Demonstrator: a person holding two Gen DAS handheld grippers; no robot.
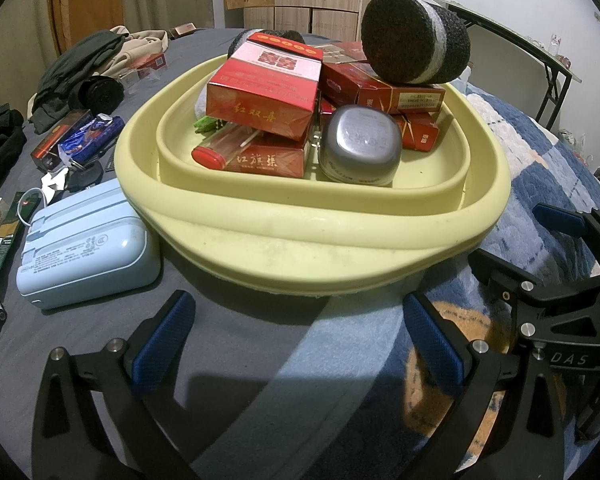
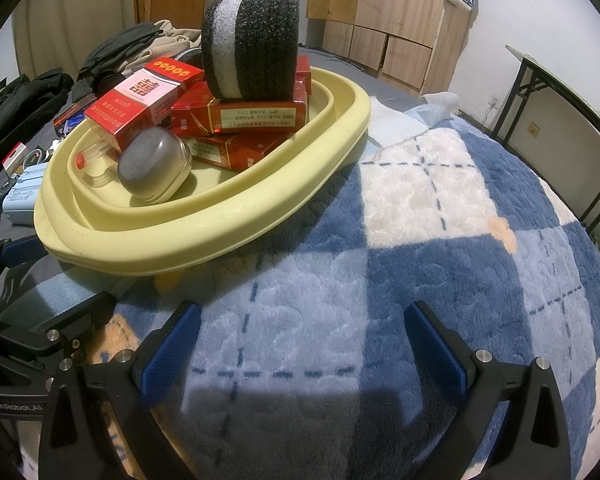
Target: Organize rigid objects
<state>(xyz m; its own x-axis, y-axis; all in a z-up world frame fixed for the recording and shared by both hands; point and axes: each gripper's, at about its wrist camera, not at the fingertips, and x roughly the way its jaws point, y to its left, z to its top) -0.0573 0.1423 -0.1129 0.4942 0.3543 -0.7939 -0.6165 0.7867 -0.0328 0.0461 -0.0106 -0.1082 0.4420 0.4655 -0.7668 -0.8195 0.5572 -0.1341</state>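
Observation:
A pale yellow basin (image 1: 300, 236) (image 2: 228, 224) sits on the bed. In it lie several red cigarette boxes (image 1: 264, 84) (image 2: 236, 116), a silver rounded case (image 1: 360, 144) (image 2: 154, 164), a red-capped clear tube (image 1: 220, 152) and a dark foam roll with a white band (image 1: 416, 38) (image 2: 252, 46) on top. A light blue case (image 1: 88, 248) (image 2: 18, 198) lies just left of the basin. My left gripper (image 1: 296, 344) is open and empty before the basin's near rim. My right gripper (image 2: 302, 344) is open and empty over the blanket, right of the basin; it also shows in the left wrist view (image 1: 556, 236).
A blue and white plaid blanket (image 2: 440, 208) covers the right of the bed; a grey sheet (image 1: 236, 320) covers the left. Loose boxes, a blue wrapper (image 1: 88, 140), a charger cable and dark clothes (image 1: 80, 68) lie at the left. A folding table (image 2: 560, 92) stands at right.

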